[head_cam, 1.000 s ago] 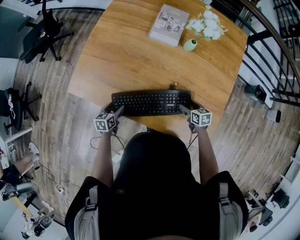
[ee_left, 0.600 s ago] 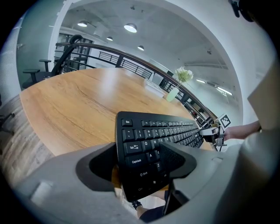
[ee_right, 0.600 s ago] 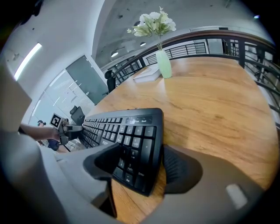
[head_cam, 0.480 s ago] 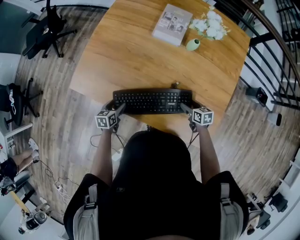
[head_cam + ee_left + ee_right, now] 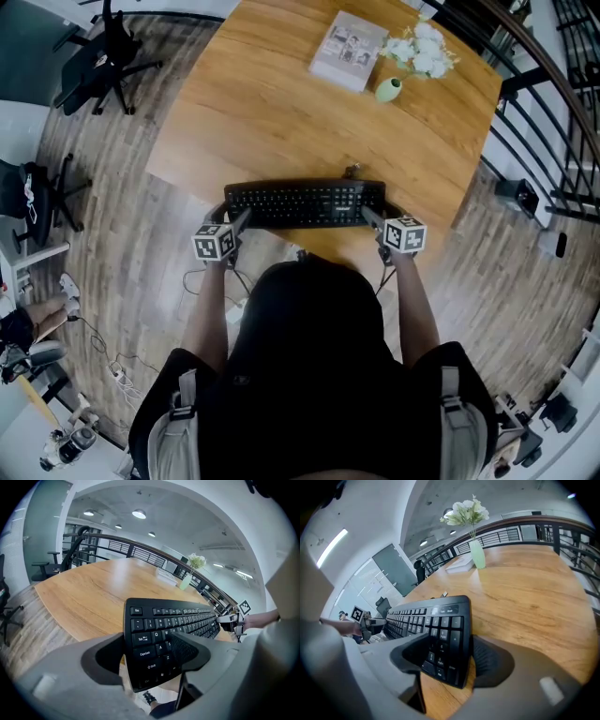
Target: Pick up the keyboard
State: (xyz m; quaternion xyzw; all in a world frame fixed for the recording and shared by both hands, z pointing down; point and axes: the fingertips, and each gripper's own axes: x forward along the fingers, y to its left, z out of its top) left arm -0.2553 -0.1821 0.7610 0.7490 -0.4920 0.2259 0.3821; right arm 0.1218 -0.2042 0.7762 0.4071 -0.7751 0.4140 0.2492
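A black keyboard (image 5: pixel 305 203) lies along the near edge of the wooden table (image 5: pixel 281 103), with its front edge overhanging. My left gripper (image 5: pixel 242 217) is at its left end. In the left gripper view one jaw lies over the keys and the other under the keyboard (image 5: pixel 173 620), shut on it. My right gripper (image 5: pixel 367 216) is at the right end. In the right gripper view the number-pad end of the keyboard (image 5: pixel 436 625) sits between the jaws, with a pad against its outer edge and the other jaw across the keys.
A book (image 5: pixel 349 44) and a pale green vase (image 5: pixel 387 89) of white flowers (image 5: pixel 422 47) stand at the table's far side. A black railing (image 5: pixel 544 103) runs to the right. An office chair (image 5: pixel 103 56) and floor cables (image 5: pixel 211 281) are on the left.
The keyboard and both grippers keep their places at its two ends. Only the head camera's view has shifted slightly.
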